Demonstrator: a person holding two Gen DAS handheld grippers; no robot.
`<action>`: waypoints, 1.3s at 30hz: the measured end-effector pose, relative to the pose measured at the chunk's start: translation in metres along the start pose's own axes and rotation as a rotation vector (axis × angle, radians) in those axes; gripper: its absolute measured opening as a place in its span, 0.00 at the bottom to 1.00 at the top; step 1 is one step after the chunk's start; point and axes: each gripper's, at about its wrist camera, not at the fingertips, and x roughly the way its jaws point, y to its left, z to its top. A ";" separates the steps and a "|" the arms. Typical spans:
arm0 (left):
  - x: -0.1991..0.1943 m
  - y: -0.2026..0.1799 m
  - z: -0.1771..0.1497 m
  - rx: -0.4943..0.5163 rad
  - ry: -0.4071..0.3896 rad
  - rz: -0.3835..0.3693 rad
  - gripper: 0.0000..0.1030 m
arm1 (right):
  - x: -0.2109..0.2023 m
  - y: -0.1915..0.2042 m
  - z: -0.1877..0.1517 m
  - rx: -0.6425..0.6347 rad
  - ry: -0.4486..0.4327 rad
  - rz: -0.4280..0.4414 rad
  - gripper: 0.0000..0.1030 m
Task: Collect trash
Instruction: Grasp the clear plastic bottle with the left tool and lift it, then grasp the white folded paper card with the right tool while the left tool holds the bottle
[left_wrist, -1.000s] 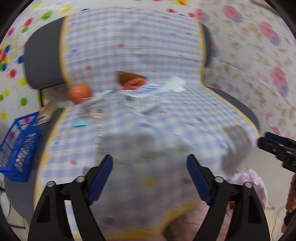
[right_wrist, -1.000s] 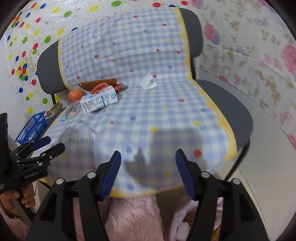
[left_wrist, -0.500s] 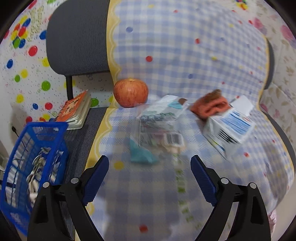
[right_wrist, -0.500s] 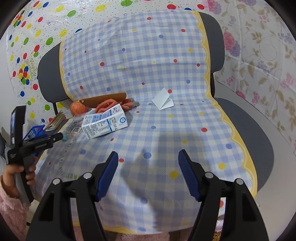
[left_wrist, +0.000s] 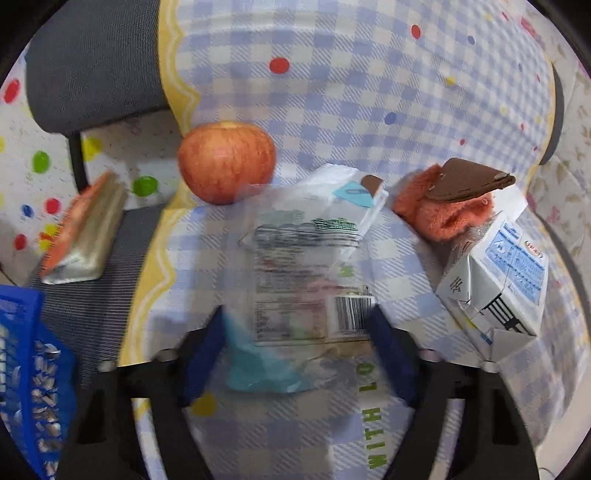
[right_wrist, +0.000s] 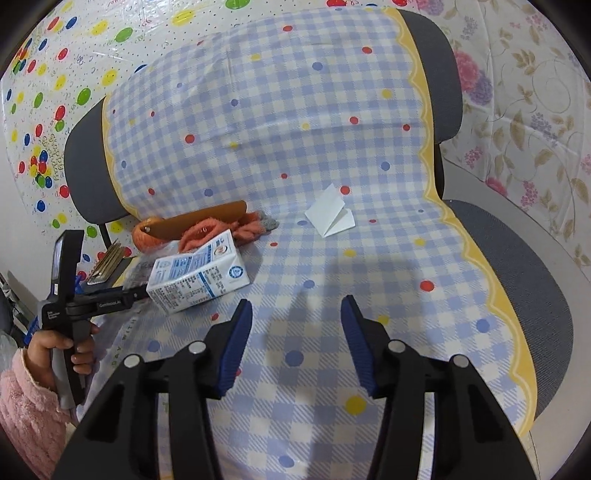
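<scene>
Two views, left wrist first. The left gripper (left_wrist: 295, 354) hangs over a clear plastic wrapper (left_wrist: 306, 266) lying flat on the checked cloth (left_wrist: 369, 92) that covers the chair (left_wrist: 96, 62). Its jaws have just been closing and stand part open, the wrapper's near, barcoded end and a scrap of blue film (left_wrist: 258, 365) between them — I see no pad pressing yet. The wrapper's long axis runs straight away from the jaws toward the apple (left_wrist: 227, 162), so they straddle its width. A milk carton (left_wrist: 495, 284) lies to the right, its long axis slanting, folded end nearest the camera.

From the right wrist, the right gripper (right_wrist: 295, 343) has also been closing, part open and holding nothing above bare cloth. A folded white paper (right_wrist: 330, 216) lies ahead, well apart, slightly right, its fold running diagonally — the right hand is plainly nearer to it.
</scene>
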 end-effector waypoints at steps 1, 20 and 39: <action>-0.002 -0.002 -0.002 0.007 -0.006 -0.009 0.58 | 0.001 -0.001 -0.002 0.002 0.003 0.000 0.48; -0.120 -0.007 -0.018 -0.042 -0.289 -0.039 0.11 | 0.026 -0.010 0.029 -0.036 -0.014 -0.010 0.52; -0.071 -0.014 -0.002 -0.060 -0.210 -0.059 0.12 | 0.159 -0.050 0.101 0.139 0.118 0.053 0.03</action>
